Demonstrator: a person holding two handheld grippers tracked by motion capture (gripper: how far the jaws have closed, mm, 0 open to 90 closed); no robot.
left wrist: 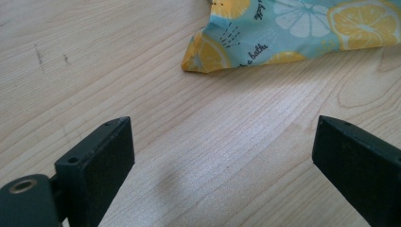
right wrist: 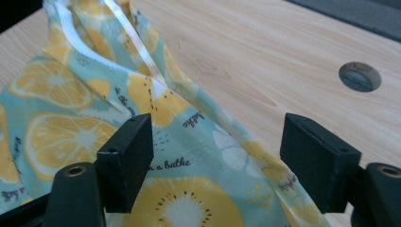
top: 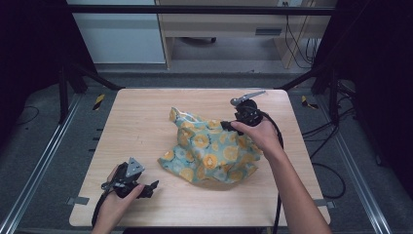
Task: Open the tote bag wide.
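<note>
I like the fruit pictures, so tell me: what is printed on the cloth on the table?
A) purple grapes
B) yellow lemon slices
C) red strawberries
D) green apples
B: the crumpled cloth is light blue-green with round yellow lemon slices all over it, seen up close between the open right tongs.

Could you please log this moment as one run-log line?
left claw: open, over bare table | right claw: open, astride citrus-print cloth | cloth: crumpled
</note>
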